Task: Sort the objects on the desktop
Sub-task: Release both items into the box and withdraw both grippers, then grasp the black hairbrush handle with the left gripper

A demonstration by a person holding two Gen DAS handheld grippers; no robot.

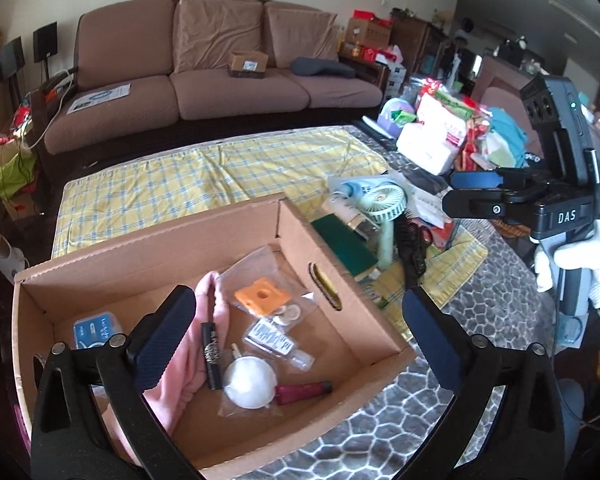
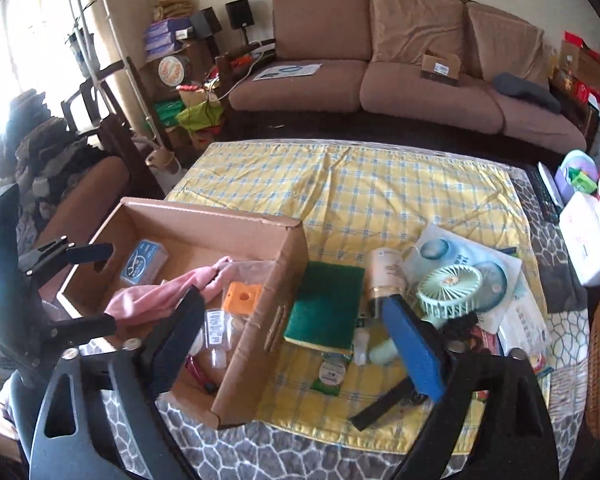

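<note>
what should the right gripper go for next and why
Probably lower the right gripper onto the green sponge. Its jaws are open and empty, the sponge lies unobstructed on the yellow cloth right beside the cardboard box, so it's the shortest carry.

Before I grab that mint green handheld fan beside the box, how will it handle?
The fan looks like light plastic, so it should lift easily. Its round head is wider than the handle, so it may swing if held by the handle. It lies propped on other clutter, against a hairbrush, so a push would probably shift those too.
</note>
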